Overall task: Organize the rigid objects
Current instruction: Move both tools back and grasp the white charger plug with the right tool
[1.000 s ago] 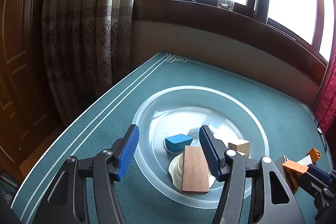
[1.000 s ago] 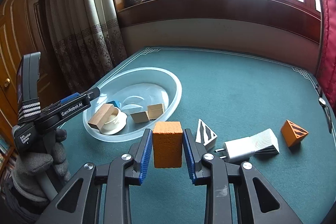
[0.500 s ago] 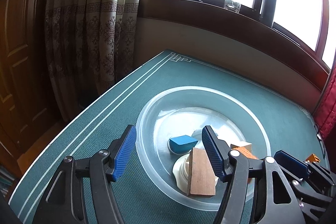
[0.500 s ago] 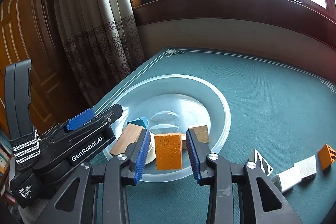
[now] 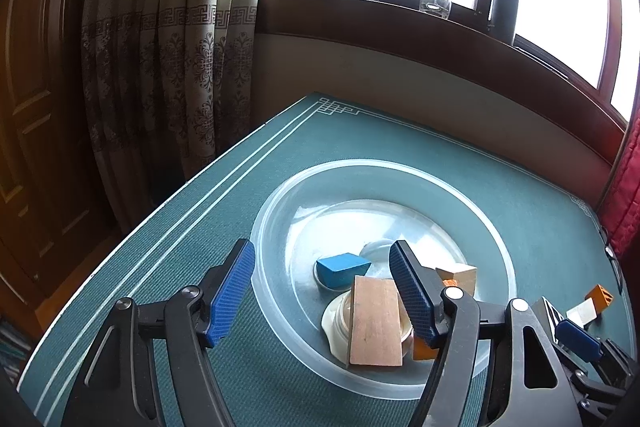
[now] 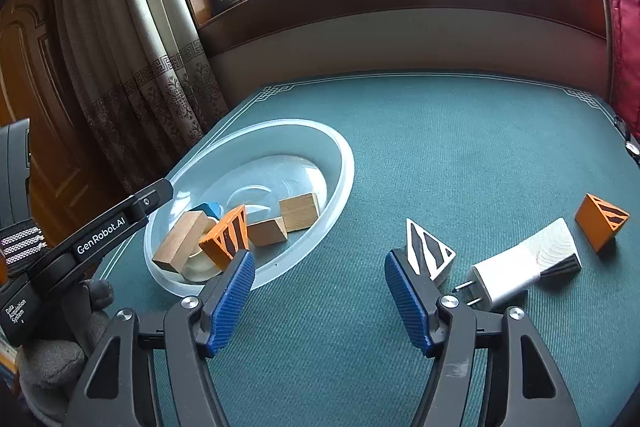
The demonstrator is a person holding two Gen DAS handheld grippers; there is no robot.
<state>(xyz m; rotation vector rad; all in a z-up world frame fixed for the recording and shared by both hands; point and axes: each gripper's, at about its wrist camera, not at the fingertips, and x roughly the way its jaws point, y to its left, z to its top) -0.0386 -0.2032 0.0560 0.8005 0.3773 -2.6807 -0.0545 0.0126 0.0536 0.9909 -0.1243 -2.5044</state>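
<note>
A clear plastic bowl sits on the green table. In it lie a blue block, a flat wooden block on a white lid, two pale wooden blocks and an orange striped block. My right gripper is open and empty, just outside the bowl's near rim. My left gripper is open and empty over the bowl's near side. On the table lie a white striped wedge, a white plug adapter, a pale wood block and an orange wedge.
The table's left edge drops toward curtains and a wooden door. A windowsill behind holds a glass and a dark bottle. A red curtain hangs at the right.
My right gripper carried the orange block over the bowl, opened and let it go; the block now lies in the bowl. The right gripper has pulled back toward the table.
</note>
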